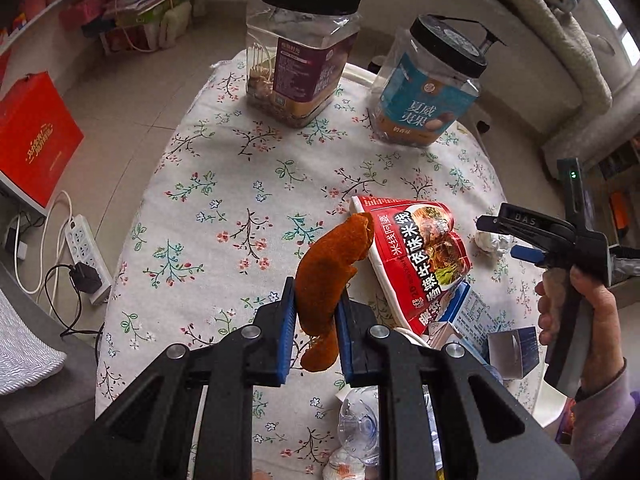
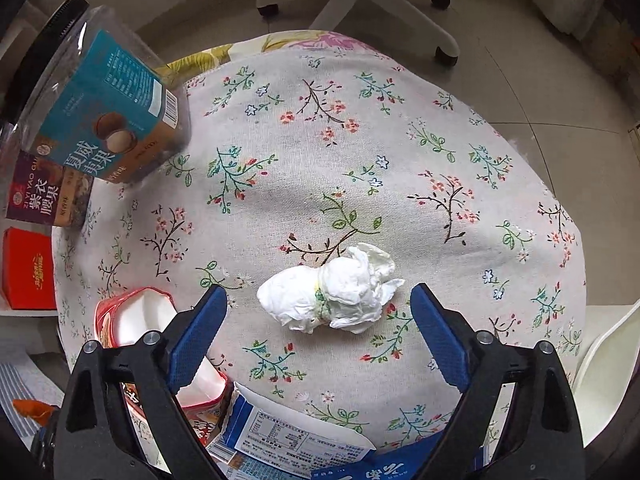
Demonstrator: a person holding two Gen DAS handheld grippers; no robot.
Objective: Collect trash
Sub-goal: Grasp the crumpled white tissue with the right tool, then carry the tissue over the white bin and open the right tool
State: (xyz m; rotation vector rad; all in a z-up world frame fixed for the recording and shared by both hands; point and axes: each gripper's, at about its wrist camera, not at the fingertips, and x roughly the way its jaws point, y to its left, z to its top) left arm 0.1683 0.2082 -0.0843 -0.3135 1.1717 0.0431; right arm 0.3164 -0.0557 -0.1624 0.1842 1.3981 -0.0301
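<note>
The left claw (image 1: 316,312) is pinching an orange peel (image 1: 332,268) between its blue pads, the peel sticking up past the tips and hanging below them, clear of the flowered bench (image 1: 224,184). Just right of the claw a red noodle bag (image 1: 416,256) is lying, with a blue-and-white carton (image 1: 468,316) beside it. Further right a hand (image 1: 576,312) is holding the right claw (image 1: 504,236) over a crumpled tissue (image 1: 490,242), its jaws parted. Beyond the tips, two black-lidded jars are standing: a purple jar (image 1: 300,60) and a blue jar (image 1: 428,92). Below the claw a crushed clear bottle (image 1: 360,428) is lying.
</note>
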